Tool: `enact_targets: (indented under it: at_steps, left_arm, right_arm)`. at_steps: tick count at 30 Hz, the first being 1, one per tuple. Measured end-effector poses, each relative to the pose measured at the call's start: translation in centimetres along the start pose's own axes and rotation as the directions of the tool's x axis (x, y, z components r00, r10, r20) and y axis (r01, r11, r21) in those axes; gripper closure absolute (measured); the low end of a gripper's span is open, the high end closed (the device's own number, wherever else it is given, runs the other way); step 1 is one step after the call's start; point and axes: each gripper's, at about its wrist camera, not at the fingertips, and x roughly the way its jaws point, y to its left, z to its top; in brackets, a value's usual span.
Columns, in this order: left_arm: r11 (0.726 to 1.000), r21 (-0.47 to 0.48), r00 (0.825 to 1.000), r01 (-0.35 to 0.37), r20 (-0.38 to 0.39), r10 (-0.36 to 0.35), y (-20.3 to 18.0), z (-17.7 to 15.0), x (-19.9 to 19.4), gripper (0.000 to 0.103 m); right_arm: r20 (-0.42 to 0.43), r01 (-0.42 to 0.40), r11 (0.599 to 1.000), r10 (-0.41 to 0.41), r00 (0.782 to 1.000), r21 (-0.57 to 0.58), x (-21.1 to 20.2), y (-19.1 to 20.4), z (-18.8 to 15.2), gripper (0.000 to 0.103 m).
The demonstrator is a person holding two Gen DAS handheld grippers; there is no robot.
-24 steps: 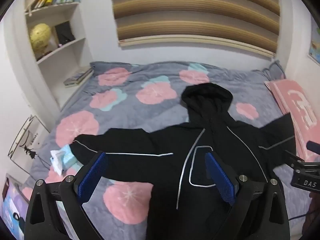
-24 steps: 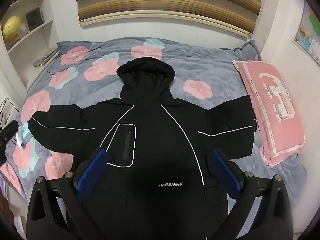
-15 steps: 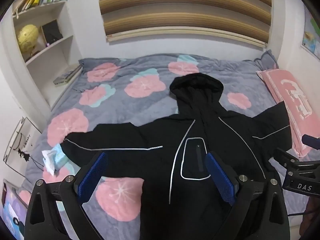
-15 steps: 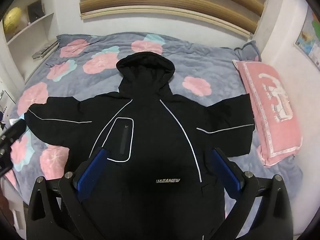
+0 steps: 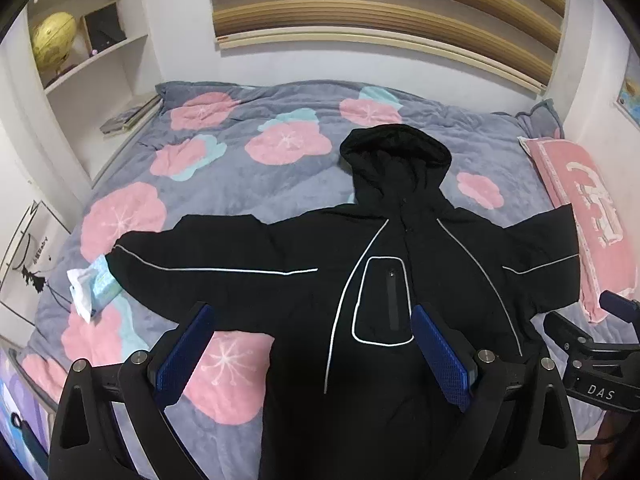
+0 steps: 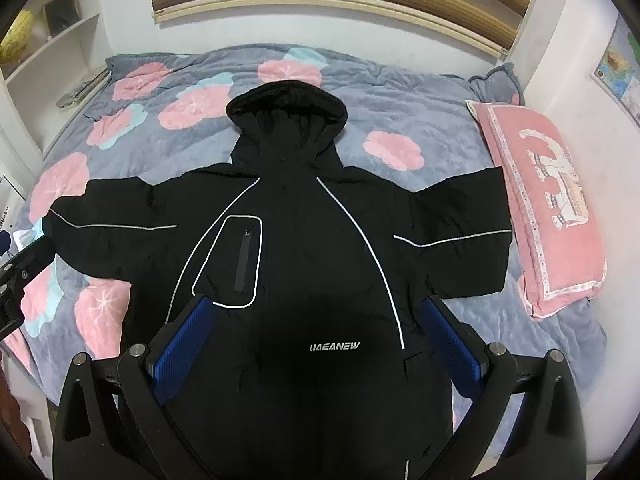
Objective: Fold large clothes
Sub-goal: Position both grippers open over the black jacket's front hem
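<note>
Both claws hover spread wide, empty, above the flat black jacket (image 6: pixel 304 264).
Left claw (image 5: pixel 312 354), right claw (image 6: pixel 320 344): pinch each sleeve cuff, fold inward evenly.

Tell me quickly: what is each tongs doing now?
Left tongs: open, holding nothing, above the black hooded jacket.
Right tongs: open, holding nothing.

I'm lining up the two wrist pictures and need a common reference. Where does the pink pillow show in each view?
Left wrist view: the pink pillow lies at the far right edge, beside the black jacket's sleeve end.
Right wrist view: the pink pillow sits right of centre, fully visible, along the same sleeve of the black jacket.
Shared landmark: the jacket's hood, pointing toward the striped blind.
</note>
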Motion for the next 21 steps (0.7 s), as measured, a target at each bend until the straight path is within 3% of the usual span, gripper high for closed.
enact_targets:
  at_steps: [21]
  left_arm:
    - [0.997, -0.028, 0.997, -0.079, -0.008, 0.078, 3.0, -0.1, 0.6, 0.005]
  right_arm:
    - [-0.006, -0.057, 0.998, 0.057, 0.998, -0.023, 1.5, 1.7, 1.6, 0.0]
